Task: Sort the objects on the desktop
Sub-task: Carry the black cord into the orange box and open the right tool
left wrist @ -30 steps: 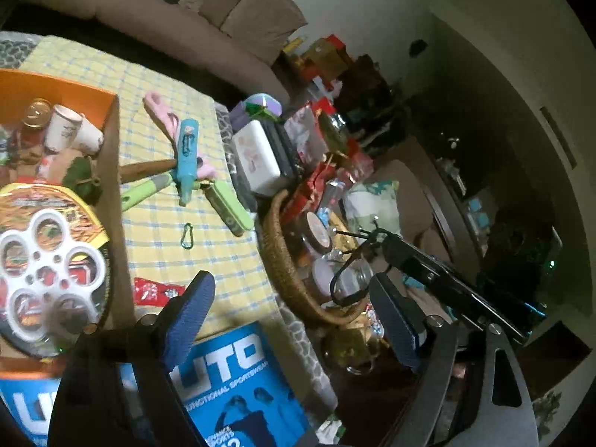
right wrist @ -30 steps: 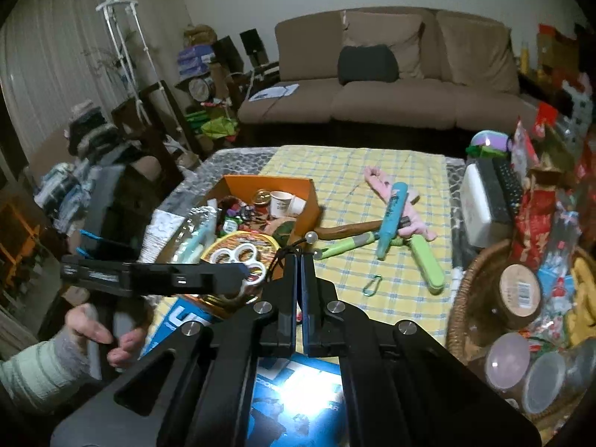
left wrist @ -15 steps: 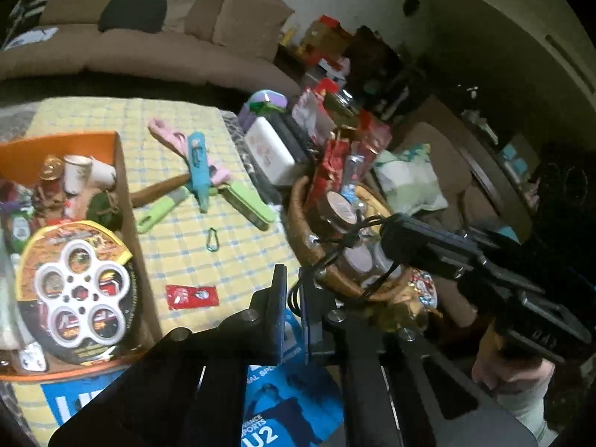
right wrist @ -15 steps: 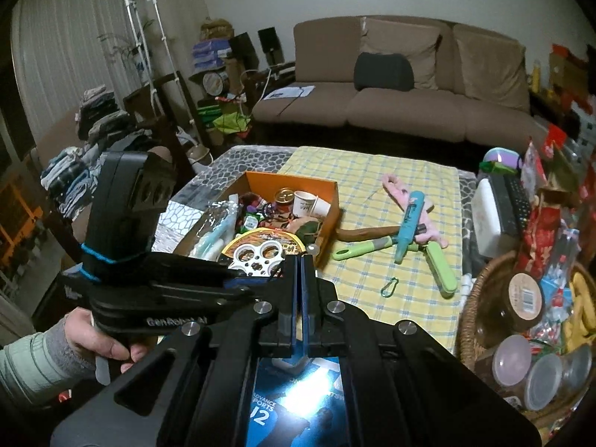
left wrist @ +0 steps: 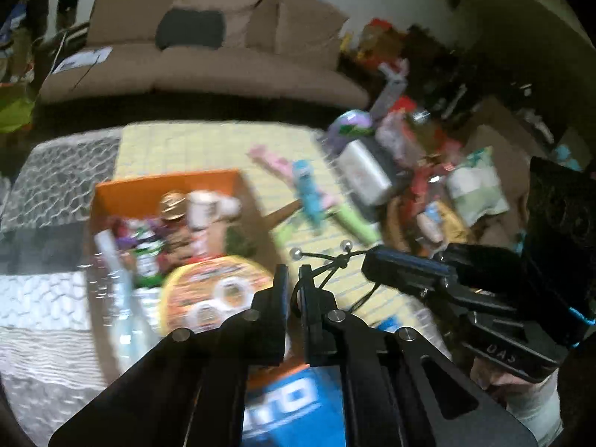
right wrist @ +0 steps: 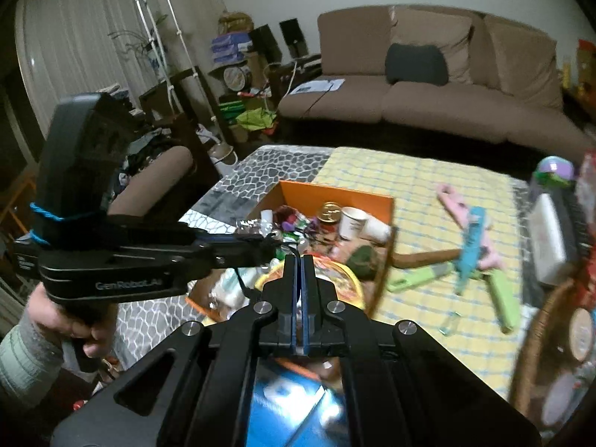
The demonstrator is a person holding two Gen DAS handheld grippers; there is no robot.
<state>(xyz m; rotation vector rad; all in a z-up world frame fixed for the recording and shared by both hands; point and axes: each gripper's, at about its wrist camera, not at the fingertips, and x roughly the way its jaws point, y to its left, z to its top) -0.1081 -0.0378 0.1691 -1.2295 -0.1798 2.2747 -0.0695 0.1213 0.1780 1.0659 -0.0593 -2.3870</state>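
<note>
A thin black cord with two silver beads (left wrist: 347, 244) is stretched between my two grippers. My left gripper (left wrist: 293, 272) is shut on one loop of it, above the near end of the orange box (left wrist: 167, 180). My right gripper (right wrist: 299, 260) is shut, and the cord (right wrist: 289, 250) curves into its tips. In the left wrist view the right gripper (left wrist: 368, 260) comes in from the right, close to the left one. The left gripper (right wrist: 270, 242) reaches in from the left in the right wrist view, held by a hand (right wrist: 67, 320) in a pale sleeve.
The orange box (right wrist: 335, 192) is crammed with cups, a tin and a round yellow pack (left wrist: 216, 287). On the yellow checked cloth lie a blue marker (right wrist: 471, 246), green items (right wrist: 501, 298), a pink item (right wrist: 452, 195) and a carabiner (right wrist: 449, 322). A wicker basket (right wrist: 536, 320) stands right, a blue magazine (left wrist: 294, 398) nearest.
My left gripper has shut on the cord beside the right gripper's tip. Both grippers have then swung left, from the basket side toward the orange box.
</note>
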